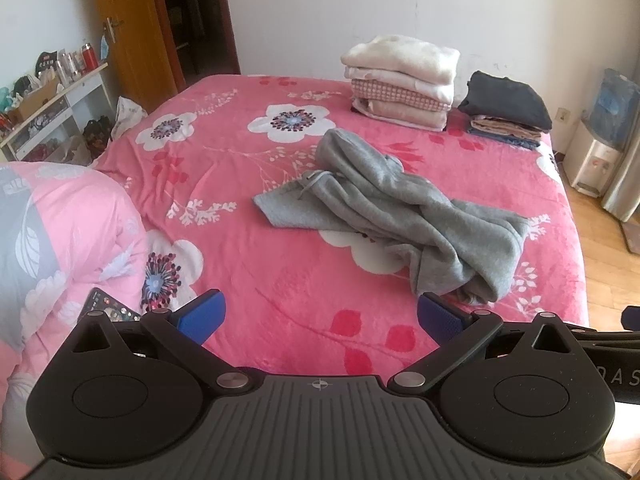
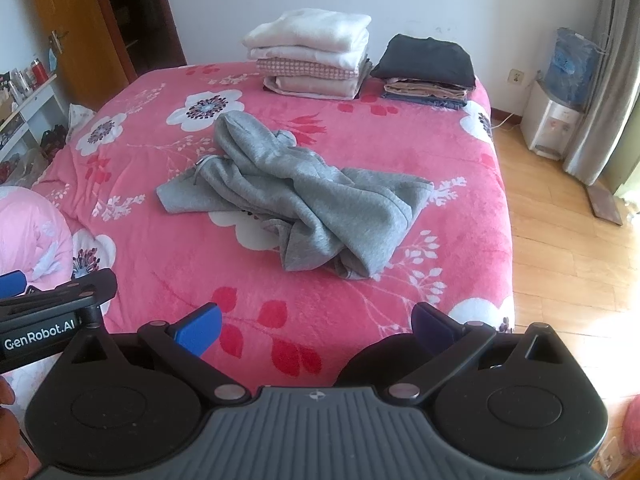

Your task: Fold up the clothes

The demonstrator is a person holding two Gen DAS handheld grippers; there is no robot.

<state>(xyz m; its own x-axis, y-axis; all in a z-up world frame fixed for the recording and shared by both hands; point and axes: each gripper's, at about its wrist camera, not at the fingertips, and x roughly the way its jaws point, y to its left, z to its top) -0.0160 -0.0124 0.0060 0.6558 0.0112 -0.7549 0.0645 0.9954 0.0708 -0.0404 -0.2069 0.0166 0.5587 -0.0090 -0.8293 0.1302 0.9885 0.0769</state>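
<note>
Grey fleece, a crumpled hoodie [image 1: 384, 216], is seen in the middle of the left wrist view, heaped on the pink floral bedspread [image 1: 248, 240] with its drawstring showing toward the upper left of the heap. The left gripper [image 1: 320, 318] is held at the bottom of the frame, released, its blue pads spread wide with nothing between them; the garment lies above and slightly right of the gap, apart from it. Two folded stacks, a pale pile [image 1: 400, 80] and a dark pile [image 1: 506, 108], are set at the top right against the wall, presumably as finished work kept out of the way. A pink quilt [image 1: 60, 248] is bunched at the left edge.

In the right wrist view the right gripper [image 2: 316, 326] is likewise held released and empty at the bottom, over the near edge of the bed. The hoodie [image 2: 296, 200] lies above it, centre frame, well clear of the pads. Part of the left gripper [image 2: 56, 308] is visible at the lower left. Both tools are judged to be poised for a first grasp, the folding not yet begun
</note>
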